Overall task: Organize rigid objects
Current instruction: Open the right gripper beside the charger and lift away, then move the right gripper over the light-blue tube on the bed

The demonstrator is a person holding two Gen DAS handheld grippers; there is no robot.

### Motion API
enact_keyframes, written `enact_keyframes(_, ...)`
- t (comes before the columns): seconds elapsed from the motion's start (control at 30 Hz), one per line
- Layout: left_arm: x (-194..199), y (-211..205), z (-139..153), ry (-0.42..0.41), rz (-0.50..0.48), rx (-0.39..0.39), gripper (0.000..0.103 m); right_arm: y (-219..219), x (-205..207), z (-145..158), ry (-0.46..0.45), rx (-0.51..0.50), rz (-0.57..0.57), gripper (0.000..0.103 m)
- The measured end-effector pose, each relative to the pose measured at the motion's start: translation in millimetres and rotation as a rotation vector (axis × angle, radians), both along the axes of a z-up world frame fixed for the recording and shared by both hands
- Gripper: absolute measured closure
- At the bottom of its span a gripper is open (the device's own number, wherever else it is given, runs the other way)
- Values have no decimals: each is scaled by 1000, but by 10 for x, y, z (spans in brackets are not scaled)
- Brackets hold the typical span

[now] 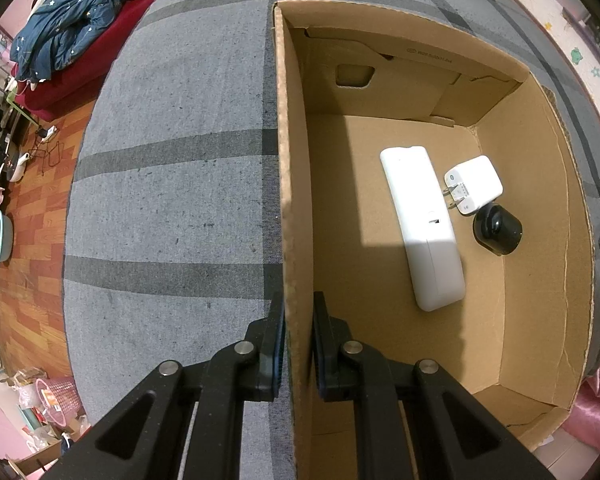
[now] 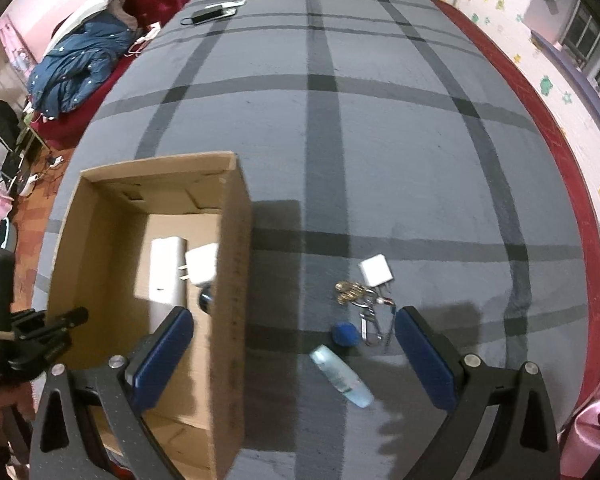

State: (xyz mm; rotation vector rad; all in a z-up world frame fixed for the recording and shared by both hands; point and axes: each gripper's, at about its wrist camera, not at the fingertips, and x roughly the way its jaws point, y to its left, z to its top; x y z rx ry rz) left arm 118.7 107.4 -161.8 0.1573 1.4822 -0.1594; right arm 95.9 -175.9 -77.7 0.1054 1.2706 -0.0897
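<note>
A grey plaid bed cover (image 2: 380, 140) carries an open cardboard box (image 2: 232, 280), whose right wall crosses the right gripper's left finger (image 2: 164, 352). Between the fingers lie a clear bottle (image 2: 341, 376), blue ball (image 2: 345, 334), keys (image 2: 360, 300) and white charger (image 2: 376, 270).

Black round object (image 2: 205, 299) half hidden behind cardboard box wall (image 2: 232, 280).

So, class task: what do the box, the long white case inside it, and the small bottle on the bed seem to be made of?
Box: corrugated cardboard, matte brown; fluting shows along the cut rim.
White case: likely hard plastic, smooth and slightly glossy, with moulded seams.
Bottle: probably clear plastic with a pale tint; it is see-through, but blur leaves glass possible.
</note>
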Motion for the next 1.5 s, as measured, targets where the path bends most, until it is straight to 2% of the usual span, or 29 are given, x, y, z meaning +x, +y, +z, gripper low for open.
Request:
enact_keyframes(0.3,0,-6,2,0,1,4,91,-354,-175,-213,31,4,-55,0)
enact_keyframes(0.47,-1,-21,2,0,5,9,91,-452,-283,-458,55,13,-75,0)
enact_keyframes(1.13,-17,-73,-7,-4,9,27,91,-493,-462,-1376,181,39,-54,0)
enact_keyframes(1.3,-16,-72,1,-4,12,25,91,-502,-477,-1503,203,41,-53,0)
enact_keyframes(1.5,-11,-70,1,-5,12,28,91,-516,-489,-1512,207,49,-58,1)
